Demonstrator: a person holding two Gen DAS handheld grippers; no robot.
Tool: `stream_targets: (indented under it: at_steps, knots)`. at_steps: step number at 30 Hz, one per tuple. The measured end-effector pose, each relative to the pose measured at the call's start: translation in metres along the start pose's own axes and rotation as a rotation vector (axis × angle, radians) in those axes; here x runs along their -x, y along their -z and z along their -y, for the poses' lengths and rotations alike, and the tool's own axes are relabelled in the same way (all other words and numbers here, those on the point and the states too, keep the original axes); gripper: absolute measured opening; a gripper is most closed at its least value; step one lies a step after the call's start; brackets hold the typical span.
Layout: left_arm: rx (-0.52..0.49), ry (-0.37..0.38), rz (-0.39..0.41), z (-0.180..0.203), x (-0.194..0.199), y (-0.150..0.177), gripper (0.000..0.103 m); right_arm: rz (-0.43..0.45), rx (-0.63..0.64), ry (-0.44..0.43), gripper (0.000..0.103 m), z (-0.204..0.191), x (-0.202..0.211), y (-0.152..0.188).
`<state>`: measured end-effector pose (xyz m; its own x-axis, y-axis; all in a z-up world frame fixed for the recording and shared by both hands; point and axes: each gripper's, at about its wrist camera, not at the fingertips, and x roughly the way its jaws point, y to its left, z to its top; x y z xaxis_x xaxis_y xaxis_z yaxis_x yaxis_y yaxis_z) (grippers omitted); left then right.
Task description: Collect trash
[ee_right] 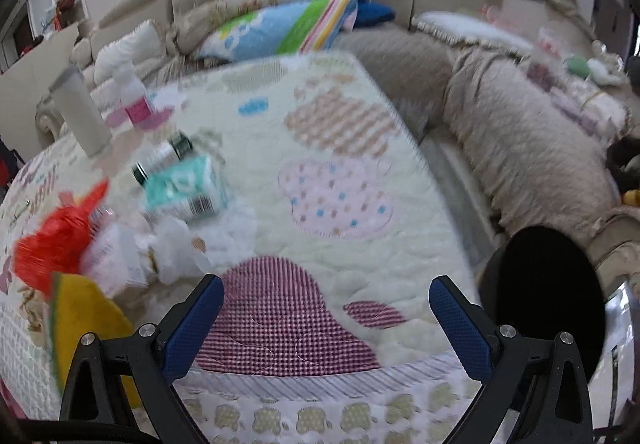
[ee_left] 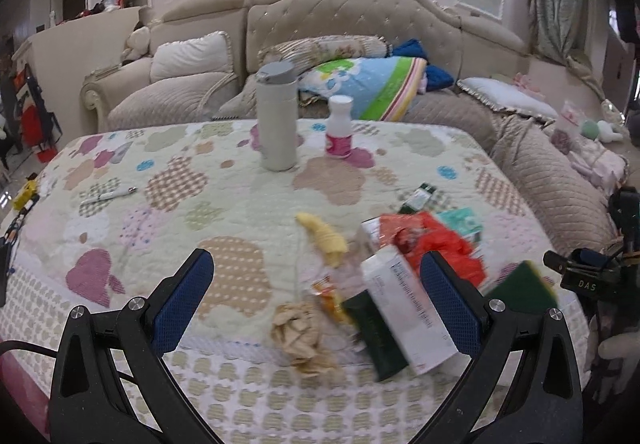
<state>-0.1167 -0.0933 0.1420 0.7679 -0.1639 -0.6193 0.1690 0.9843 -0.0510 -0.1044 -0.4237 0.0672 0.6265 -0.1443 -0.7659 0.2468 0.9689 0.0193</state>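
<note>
Trash lies in a heap on the quilted table [ee_left: 240, 204]: a crumpled brown paper ball [ee_left: 298, 336], a white carton [ee_left: 408, 308] over a dark green box [ee_left: 372, 332], a red plastic bag [ee_left: 436, 240], a yellow peel [ee_left: 324, 240], an orange wrapper [ee_left: 330, 294] and a teal box [ee_left: 460, 222]. My left gripper [ee_left: 320, 284] is open above the heap's near side, empty. My right gripper [ee_right: 326, 310] is open and empty over bare quilt; the red bag [ee_right: 56, 240], teal box [ee_right: 184, 188], white tissue [ee_right: 200, 240] and a yellow-green sponge [ee_right: 84, 320] lie to its left.
A tall white flask [ee_left: 277, 120] and a white bottle with a pink label [ee_left: 339, 126] stand at the table's far side. A pen [ee_left: 108, 196] lies at the left. A sofa with cushions [ee_left: 360, 44] surrounds the table. A black round bin [ee_right: 544, 300] sits right of the table.
</note>
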Motion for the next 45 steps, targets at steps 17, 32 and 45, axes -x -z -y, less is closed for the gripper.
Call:
stream_targets:
  at_steps: [17, 32, 45]
  knots:
    - [0.009, 0.05, 0.095, 0.031, 0.029, -0.02, 0.103, 0.272, 0.08, -0.039, 0.103, -0.046, 0.102, -0.031]
    - [0.028, 0.048, 0.119, 0.029, 0.034, -0.024, 0.103, 0.296, 0.088, -0.051, 0.103, -0.058, 0.109, -0.035]
    - [0.042, 0.032, 0.113, 0.026, 0.033, -0.022, 0.103, 0.296, 0.098, -0.067, 0.103, -0.062, 0.109, -0.034]
